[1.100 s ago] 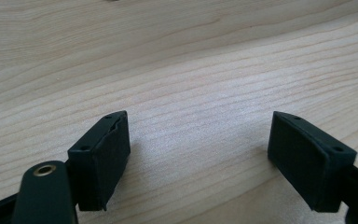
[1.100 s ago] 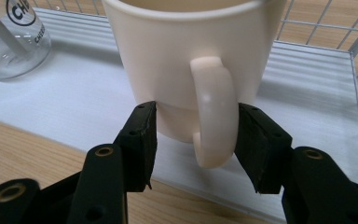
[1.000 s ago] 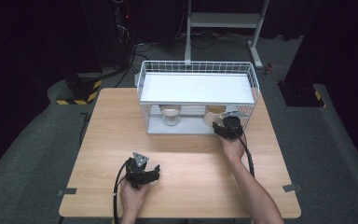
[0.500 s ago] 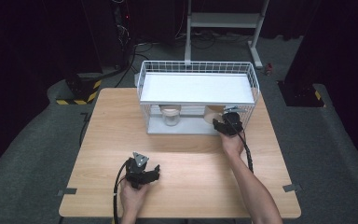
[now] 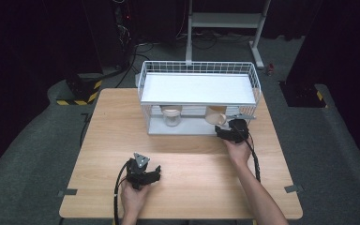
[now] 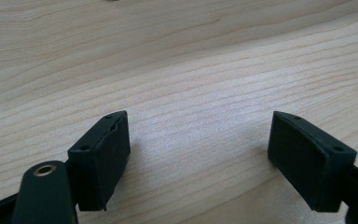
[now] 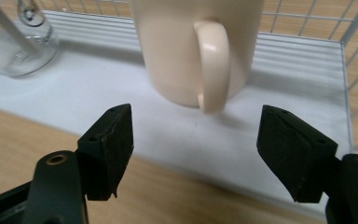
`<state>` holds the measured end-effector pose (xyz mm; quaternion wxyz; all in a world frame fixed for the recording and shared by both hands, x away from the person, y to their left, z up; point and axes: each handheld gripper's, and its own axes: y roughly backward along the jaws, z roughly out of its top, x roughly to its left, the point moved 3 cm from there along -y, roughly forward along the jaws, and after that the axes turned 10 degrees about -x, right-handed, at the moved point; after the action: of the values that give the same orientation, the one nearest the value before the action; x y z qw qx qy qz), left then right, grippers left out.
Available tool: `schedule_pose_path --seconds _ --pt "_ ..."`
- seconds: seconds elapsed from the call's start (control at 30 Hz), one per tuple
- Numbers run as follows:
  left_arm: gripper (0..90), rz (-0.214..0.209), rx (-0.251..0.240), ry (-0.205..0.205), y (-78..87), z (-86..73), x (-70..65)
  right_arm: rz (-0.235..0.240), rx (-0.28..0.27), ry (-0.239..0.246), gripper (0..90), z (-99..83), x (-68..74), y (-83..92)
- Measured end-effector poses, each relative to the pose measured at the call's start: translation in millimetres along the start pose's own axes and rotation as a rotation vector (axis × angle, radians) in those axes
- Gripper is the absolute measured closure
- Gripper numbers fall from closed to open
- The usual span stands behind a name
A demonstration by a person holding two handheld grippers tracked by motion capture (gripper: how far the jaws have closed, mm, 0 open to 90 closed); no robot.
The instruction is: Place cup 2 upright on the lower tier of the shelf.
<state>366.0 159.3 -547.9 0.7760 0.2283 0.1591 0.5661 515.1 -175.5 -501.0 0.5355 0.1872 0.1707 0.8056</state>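
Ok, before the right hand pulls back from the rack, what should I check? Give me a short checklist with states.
1. Right gripper open, its jaws having just been opening: ok.
2. Nothing between its fingers; mug handle lies beyond them, untouched: ok.
3. Mug upright on the lower shelf of the rack: ok.
4. Glass stands apart from the mug, to its left in the high view: ok.
5. Left gripper open over bare table, holding nothing: ok.
6. Mug sits steady after release: cannot tell.
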Motion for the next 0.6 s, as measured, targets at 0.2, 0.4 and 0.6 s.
schedule_pose_path --seconds 0.2,0.4,0.6 --pt "21.5 0.0 0.0 0.001 0.0 0.0 -0.1 0.045 -0.035 0.011 26.0 -9.4 -10.0 31.5" --pt "21.5 0.001 -0.002 0.004 -0.2 0.0 -0.3 0.077 -0.081 0.0 27.6 -18.2 -21.5 62.8" --pt "21.5 0.001 -0.003 0.004 -0.2 0.0 -0.3 0.097 -0.092 0.011 26.9 -32.9 -30.0 91.3"
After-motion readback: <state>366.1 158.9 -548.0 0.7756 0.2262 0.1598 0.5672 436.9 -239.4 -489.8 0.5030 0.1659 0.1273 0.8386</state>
